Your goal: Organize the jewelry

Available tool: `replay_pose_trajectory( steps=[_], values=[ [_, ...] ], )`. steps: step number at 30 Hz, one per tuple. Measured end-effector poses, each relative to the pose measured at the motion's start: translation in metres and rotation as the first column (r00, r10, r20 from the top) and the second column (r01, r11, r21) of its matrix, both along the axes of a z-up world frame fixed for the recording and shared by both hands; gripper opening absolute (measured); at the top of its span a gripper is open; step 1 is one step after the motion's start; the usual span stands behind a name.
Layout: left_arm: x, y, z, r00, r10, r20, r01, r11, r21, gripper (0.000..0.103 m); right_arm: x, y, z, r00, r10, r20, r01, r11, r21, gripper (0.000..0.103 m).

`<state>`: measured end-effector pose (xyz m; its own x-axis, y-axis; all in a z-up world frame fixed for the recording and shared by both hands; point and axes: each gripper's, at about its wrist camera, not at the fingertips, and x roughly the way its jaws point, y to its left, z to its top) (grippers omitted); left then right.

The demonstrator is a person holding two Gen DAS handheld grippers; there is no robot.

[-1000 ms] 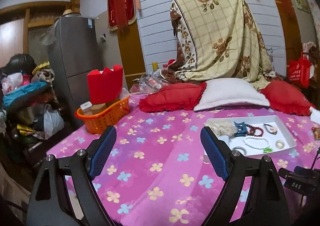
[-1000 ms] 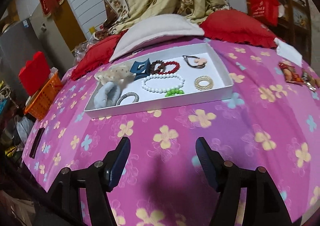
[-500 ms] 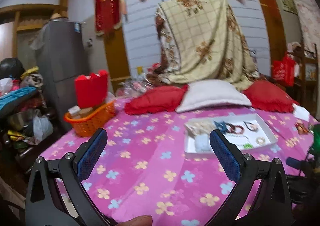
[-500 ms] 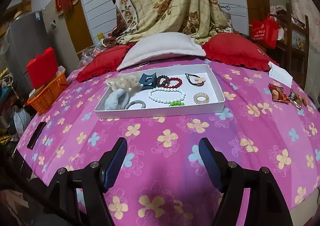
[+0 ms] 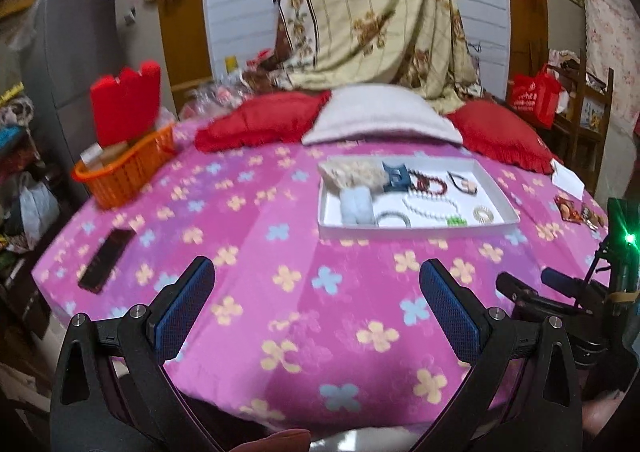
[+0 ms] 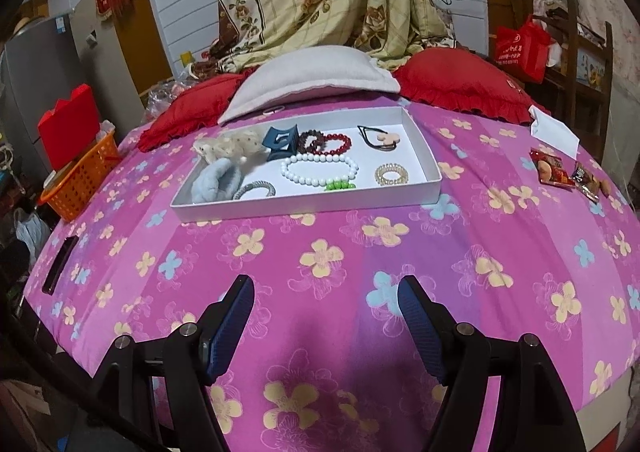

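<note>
A: L gripper (image 5: 316, 304) state?
B: Jaws spread wide, nothing btwn them, over the pink bedspread (image 5: 280, 236). R gripper (image 6: 326, 322) also parted, empty, opened a bit more just now.
A: Where's the jewelry?
B: In the white tray (image 6: 304, 202), ahead of both and well apart. From L it's ahead and off to the right; from R nearly straight ahead, slightly left. Tray's long axis runs crosswise. R looks nearer, I'd say.
A: First target?
B: Prob. the white bead bracelet (image 6: 320, 169), mid-tray.

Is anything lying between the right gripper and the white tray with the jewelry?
Nothing visible. Only bare flowered bedspread lies between the open right gripper and the near wall of the white tray. The snack packets sit off to the right.
</note>
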<state>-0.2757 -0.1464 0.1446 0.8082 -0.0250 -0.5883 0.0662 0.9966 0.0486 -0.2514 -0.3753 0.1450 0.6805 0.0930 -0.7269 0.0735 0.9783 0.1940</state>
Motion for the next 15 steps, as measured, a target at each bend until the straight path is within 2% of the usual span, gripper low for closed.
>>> replay_pose_trajectory(
  steps=[4,15],
  values=[
    [0.005,0.003,-0.011,0.998,0.000,-0.057,-0.002,1.000,-0.025,0.103,0.001,0.003,-0.004,1.000,0.005,-0.014,-0.006,1.000,-0.024,0.072],
    [0.016,0.004,-0.028,0.991,0.010,-0.130,-0.013,1.000,-0.017,0.103,0.003,0.005,-0.011,0.999,0.007,-0.048,-0.009,0.999,-0.054,0.072]
  ],
)
